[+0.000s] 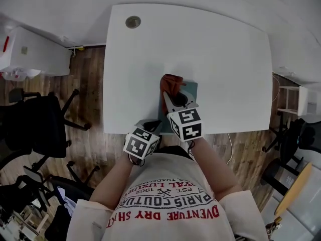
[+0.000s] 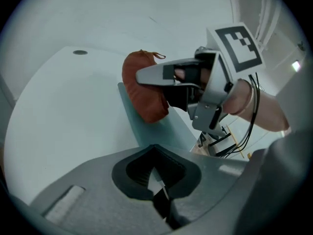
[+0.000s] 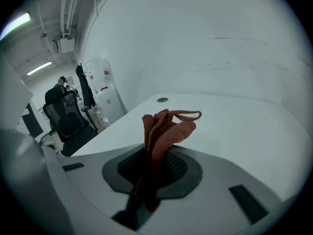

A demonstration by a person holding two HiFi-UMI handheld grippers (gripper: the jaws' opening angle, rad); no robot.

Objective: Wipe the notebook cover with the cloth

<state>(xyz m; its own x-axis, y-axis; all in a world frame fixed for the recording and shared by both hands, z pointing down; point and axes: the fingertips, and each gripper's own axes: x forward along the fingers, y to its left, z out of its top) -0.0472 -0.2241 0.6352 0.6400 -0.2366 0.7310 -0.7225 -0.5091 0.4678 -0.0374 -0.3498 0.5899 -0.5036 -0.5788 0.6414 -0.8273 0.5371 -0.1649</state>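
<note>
A teal notebook [image 1: 191,90] lies flat near the front edge of the white table [image 1: 215,59]. A rust-red cloth [image 1: 172,83] rests bunched on the notebook's far left part. My right gripper [image 1: 168,95] is shut on that cloth, which sticks up from between its jaws in the right gripper view [image 3: 164,126]. In the left gripper view the cloth [image 2: 142,89] touches the notebook [image 2: 161,129] under the right gripper [image 2: 161,75]. My left gripper [image 1: 154,126] sits at the notebook's near left corner, with its jaws [image 2: 156,173] closed on a thin pale edge of it.
A round cable grommet [image 1: 133,22] sits at the table's far left. Black office chairs [image 1: 35,119] and a white cabinet [image 1: 35,54] stand on the wood floor to the left. Another chair [image 1: 293,144] stands to the right. The table's front edge runs just before my body.
</note>
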